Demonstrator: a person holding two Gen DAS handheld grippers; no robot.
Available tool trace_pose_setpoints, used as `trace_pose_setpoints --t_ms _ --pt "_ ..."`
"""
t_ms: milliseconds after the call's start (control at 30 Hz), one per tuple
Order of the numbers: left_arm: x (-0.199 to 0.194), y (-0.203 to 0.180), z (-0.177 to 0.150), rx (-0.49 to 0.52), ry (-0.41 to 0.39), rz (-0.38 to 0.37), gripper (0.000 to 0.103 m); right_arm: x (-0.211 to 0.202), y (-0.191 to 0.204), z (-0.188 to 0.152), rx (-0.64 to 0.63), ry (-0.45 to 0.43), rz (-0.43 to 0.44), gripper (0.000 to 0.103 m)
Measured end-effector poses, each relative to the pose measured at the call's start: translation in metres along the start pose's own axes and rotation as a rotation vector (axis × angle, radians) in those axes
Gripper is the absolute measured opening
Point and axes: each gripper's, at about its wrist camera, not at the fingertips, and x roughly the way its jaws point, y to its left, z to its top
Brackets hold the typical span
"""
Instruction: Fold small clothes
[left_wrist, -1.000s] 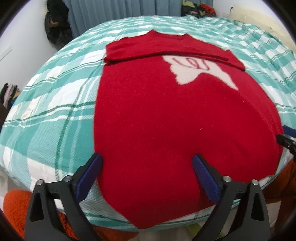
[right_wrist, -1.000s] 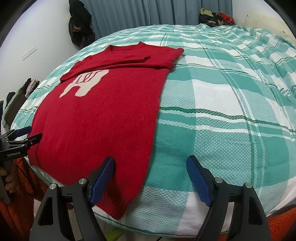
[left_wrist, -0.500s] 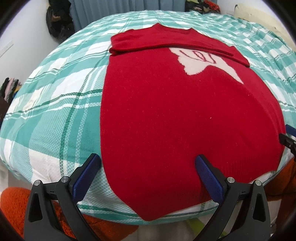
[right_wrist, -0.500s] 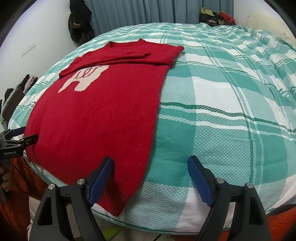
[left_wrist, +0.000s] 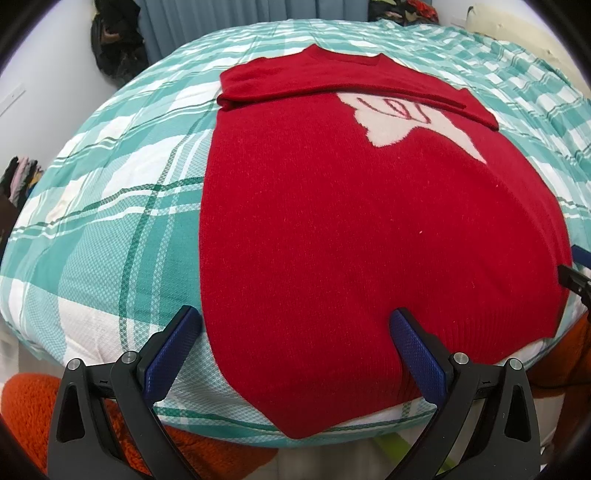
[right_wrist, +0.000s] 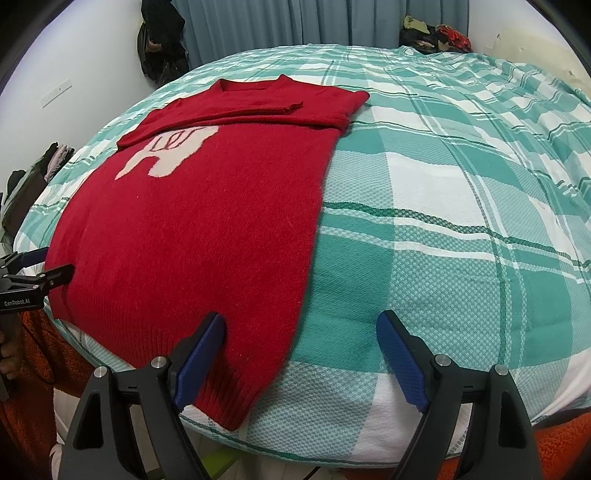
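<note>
Two grippers are hanging over the near edge of a bed (right_wrist: 461, 192) whose green and white checked cover is filling most of what we are seeing. On it a red sweater (left_wrist: 369, 229) is lying flat, its neck pointing away from us toward the curtain (right_wrist: 325, 22) and its ribbed hem drooping over the near edge. Both sleeves are lying folded across the chest, covering the top of a pale motif (right_wrist: 166, 155). We are holding the left gripper (left_wrist: 295, 328) with its jaws spread wide and nothing clamped: one blue pad is sitting over the bare cover just beside the sweater's left edge, the other over the red knit near the hem. We are holding the right gripper (right_wrist: 301, 332) released as well, its jaws having just been opening a little further, with the sweater's right lower corner lying between and below them; one pad is over the knit, the other over the cover. Orange fleece (left_wrist: 26, 406) is showing at the bottom corners of both views.
</note>
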Motion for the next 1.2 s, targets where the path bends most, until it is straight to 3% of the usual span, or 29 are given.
trace_pose_setpoints --t_ms 333,467,533,600,667,733,800,967,1033,1067,1133,1167,1200 --pt "0.000 0.001 -0.012 0.053 0.083 0.017 0.103 -0.003 -0.003 -0.006 -0.002 0.033 0.018 0.085" --pt "0.014 0.017 -0.040 0.052 0.282 0.126 0.100 -0.005 -0.010 -0.012 0.014 0.073 0.018 0.085" --pt "0.010 0.034 -0.044 -0.012 0.301 0.145 0.088 -0.009 -0.015 -0.017 0.041 0.112 0.004 0.084" --pt "-0.010 0.059 -0.040 -0.143 0.226 0.036 0.087 -0.017 -0.022 -0.021 0.081 0.119 0.046 0.084" --pt "-0.029 0.083 -0.040 -0.276 0.133 -0.109 0.088 -0.028 -0.026 -0.023 0.129 0.103 0.201 0.084" --pt "-0.030 0.093 -0.041 -0.331 0.117 -0.196 0.088 -0.029 -0.025 -0.024 0.141 0.119 0.314 0.084" --pt "-0.021 0.095 -0.041 -0.349 0.142 -0.273 0.086 -0.023 -0.017 -0.027 0.123 0.155 0.382 0.083" --pt "-0.007 0.077 -0.039 -0.278 0.161 -0.363 0.079 -0.002 -0.004 -0.031 0.082 0.230 0.422 0.072" --pt "-0.004 0.070 -0.038 -0.256 0.166 -0.387 0.073 0.003 -0.003 -0.029 0.085 0.232 0.443 0.069" --pt "-0.003 0.066 -0.035 -0.241 0.175 -0.402 0.065 0.005 -0.003 -0.028 0.090 0.230 0.463 0.065" --pt "0.000 0.061 -0.034 -0.228 0.200 -0.417 0.038 0.007 -0.003 -0.028 0.105 0.228 0.490 0.053" --pt "0.002 0.060 -0.035 -0.233 0.223 -0.433 0.012 0.005 -0.004 -0.029 0.113 0.234 0.503 0.036" --pt "0.001 0.063 -0.035 -0.243 0.234 -0.448 0.005 0.005 -0.004 -0.029 0.117 0.241 0.508 0.017"
